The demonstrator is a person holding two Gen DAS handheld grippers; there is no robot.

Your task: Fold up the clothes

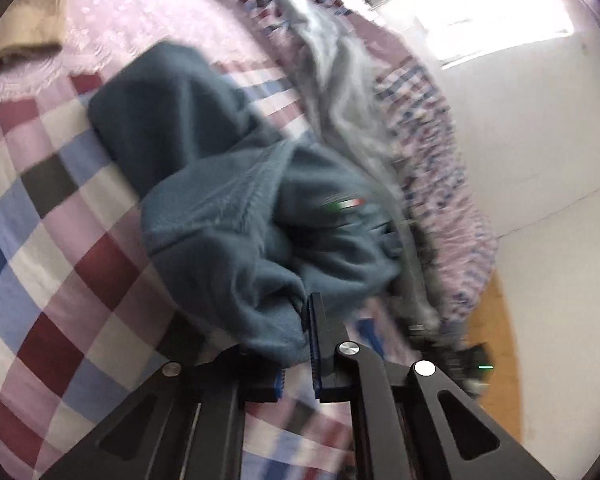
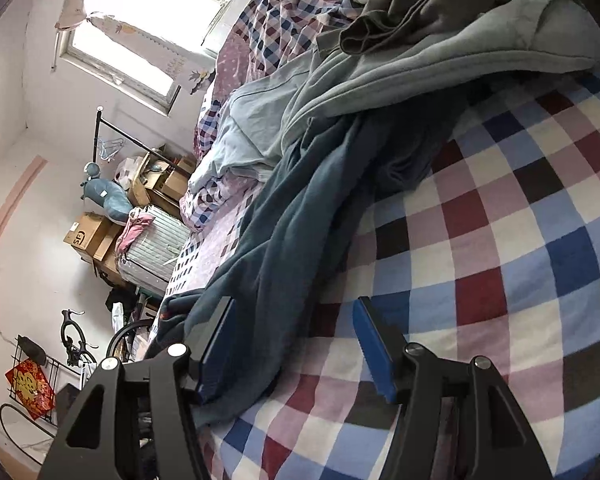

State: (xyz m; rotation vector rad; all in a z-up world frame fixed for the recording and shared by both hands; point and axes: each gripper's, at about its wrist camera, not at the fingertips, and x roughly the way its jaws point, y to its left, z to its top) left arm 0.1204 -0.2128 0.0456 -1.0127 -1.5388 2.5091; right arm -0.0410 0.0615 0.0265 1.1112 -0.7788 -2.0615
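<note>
A teal fleece garment (image 1: 220,200) with a small striped flag label (image 1: 346,204) lies bunched on the checked bedsheet (image 1: 60,220). My left gripper (image 1: 300,320) is shut on a fold of it, and the cloth hides the left fingertip. In the right wrist view the same teal garment (image 2: 300,208) runs stretched across the sheet (image 2: 500,260) toward my right gripper (image 2: 296,308). That gripper is open, with the garment's edge lying between its blue pads (image 2: 370,340), nearer the left finger.
A grey-green fleece (image 2: 420,56), a dark olive garment (image 2: 400,12) and a pale blue one (image 2: 252,120) are piled at the bed's far side. A tan folded cloth (image 1: 28,20) lies apart. Beside the bed stand cardboard boxes (image 2: 88,236), a suitcase (image 2: 156,240) and a bicycle (image 2: 76,344).
</note>
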